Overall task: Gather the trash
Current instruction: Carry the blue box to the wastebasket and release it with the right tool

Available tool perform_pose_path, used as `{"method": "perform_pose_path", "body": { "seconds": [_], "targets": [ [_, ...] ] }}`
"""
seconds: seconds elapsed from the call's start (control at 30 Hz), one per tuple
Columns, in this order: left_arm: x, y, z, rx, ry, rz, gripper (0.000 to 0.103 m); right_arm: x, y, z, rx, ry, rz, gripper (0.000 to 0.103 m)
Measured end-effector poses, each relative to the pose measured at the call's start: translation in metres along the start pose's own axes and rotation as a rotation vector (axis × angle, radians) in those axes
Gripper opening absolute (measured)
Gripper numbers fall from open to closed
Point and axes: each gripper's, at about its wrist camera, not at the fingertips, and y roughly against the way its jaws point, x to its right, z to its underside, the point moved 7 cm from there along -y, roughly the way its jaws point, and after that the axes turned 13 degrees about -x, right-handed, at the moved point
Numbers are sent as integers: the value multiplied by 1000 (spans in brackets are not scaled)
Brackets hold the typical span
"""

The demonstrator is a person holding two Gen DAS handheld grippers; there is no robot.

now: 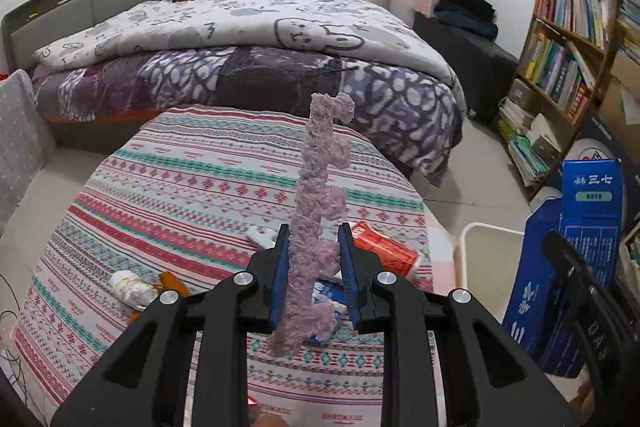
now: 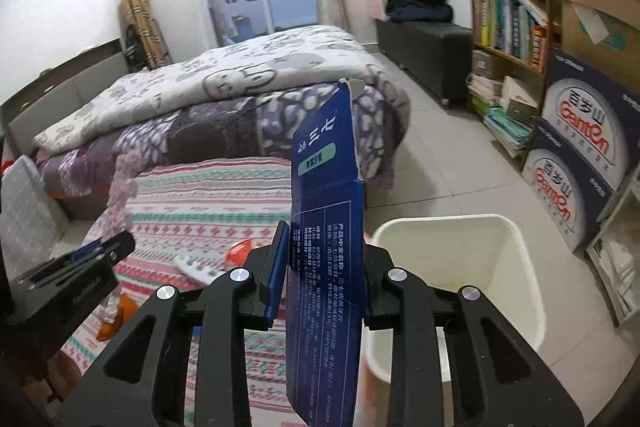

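Observation:
My left gripper (image 1: 313, 241) is shut on a long fuzzy pink strip (image 1: 318, 187) that sticks up above the striped tablecloth (image 1: 168, 187). My right gripper (image 2: 326, 241) is shut on a flattened blue carton (image 2: 326, 227), held upright beside the white bin (image 2: 516, 267). In the left wrist view the same blue carton (image 1: 576, 247) and right gripper (image 1: 568, 267) show at the right, by the white bin (image 1: 480, 231). The pink strip (image 2: 122, 183) and left gripper (image 2: 100, 251) appear at the left of the right wrist view. On the cloth lie a red packet (image 1: 384, 247), a crumpled tissue (image 1: 128, 287) and a blue wrapper (image 1: 326, 293).
A bed (image 1: 240, 59) with a patterned quilt stands behind the table. A bookshelf (image 1: 568, 47) full of books and stacked cartons (image 2: 576, 147) fill the right side. A dark bench (image 2: 424, 51) with clothes is by the far wall. A white plastic piece (image 1: 262, 235) lies on the cloth.

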Motion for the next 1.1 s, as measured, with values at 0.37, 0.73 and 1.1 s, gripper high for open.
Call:
{"method": "perform_pose_path", "body": {
  "seconds": [0.37,0.73,1.1],
  "targets": [
    [56,-8,11,-20,-97,46,24,74,-2,-8,-9,-170,69,28],
    [130,-8,20,-21,-239,121,24,129,5,-7,-16,-268,121,40],
    [178,-26,25,-83,-273,183,24,176,29,-2,15,-355,175,64]
  ]
}}
